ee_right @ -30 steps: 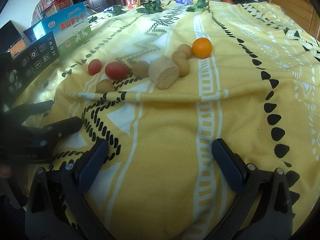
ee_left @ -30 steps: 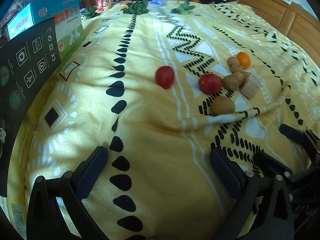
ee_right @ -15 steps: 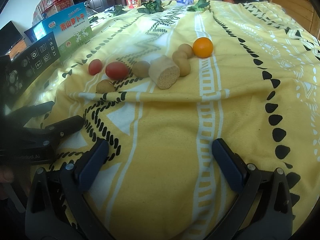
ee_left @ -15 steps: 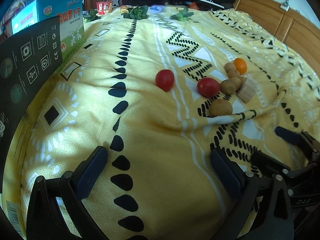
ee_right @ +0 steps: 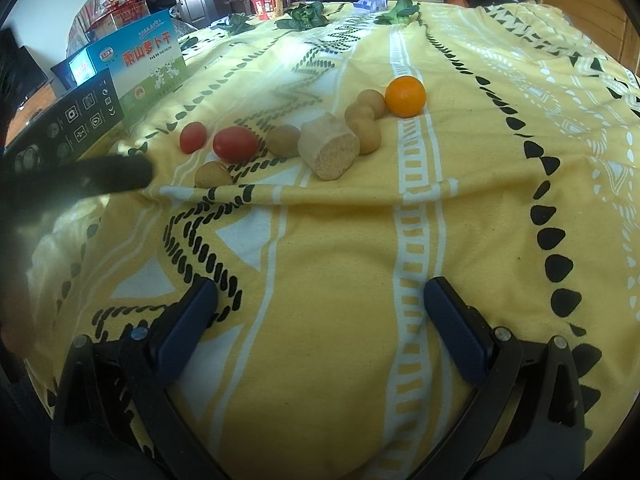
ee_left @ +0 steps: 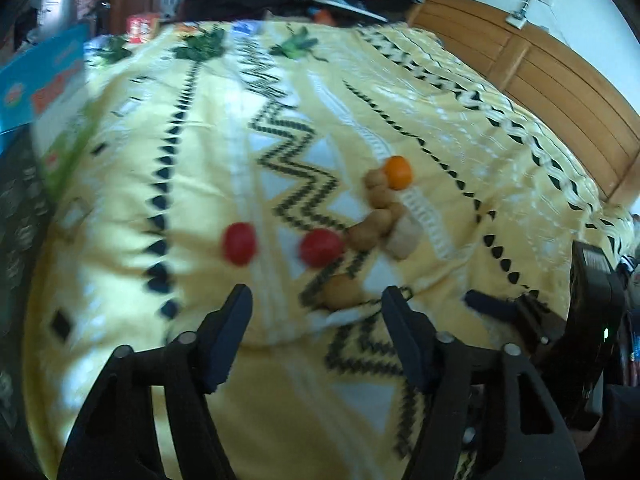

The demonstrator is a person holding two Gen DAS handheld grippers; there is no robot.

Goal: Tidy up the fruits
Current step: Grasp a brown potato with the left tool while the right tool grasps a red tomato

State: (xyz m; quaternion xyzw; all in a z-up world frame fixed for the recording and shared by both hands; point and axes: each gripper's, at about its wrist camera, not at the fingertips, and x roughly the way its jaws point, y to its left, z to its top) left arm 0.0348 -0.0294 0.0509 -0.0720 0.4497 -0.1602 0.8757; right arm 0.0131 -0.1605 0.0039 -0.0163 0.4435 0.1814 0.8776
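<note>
Fruits lie in a loose row on a yellow patterned bedspread (ee_right: 340,272): a small red tomato (ee_right: 193,137), a larger red tomato (ee_right: 235,143), several round brown fruits (ee_right: 364,120), a cut beige chunk (ee_right: 330,152) and an orange (ee_right: 405,96). In the blurred left wrist view both tomatoes (ee_left: 240,243) (ee_left: 321,247) and the orange (ee_left: 398,172) show ahead. My left gripper (ee_left: 318,312) hovers short of them, its jaws closing on nothing. My right gripper (ee_right: 320,308) stands open over bare cloth, well short of the row.
A blue and green carton (ee_right: 148,60) and a black box (ee_right: 68,120) stand along the bed's left edge. Leafy greens (ee_right: 306,16) lie at the far end. A raised fold of cloth (ee_right: 320,194) runs just before the fruits. A wooden headboard (ee_left: 560,80) borders the right.
The left gripper's jaws have drawn much closer together, and it has lifted and tilted up, blurring its view. The right gripper has stayed still.
</note>
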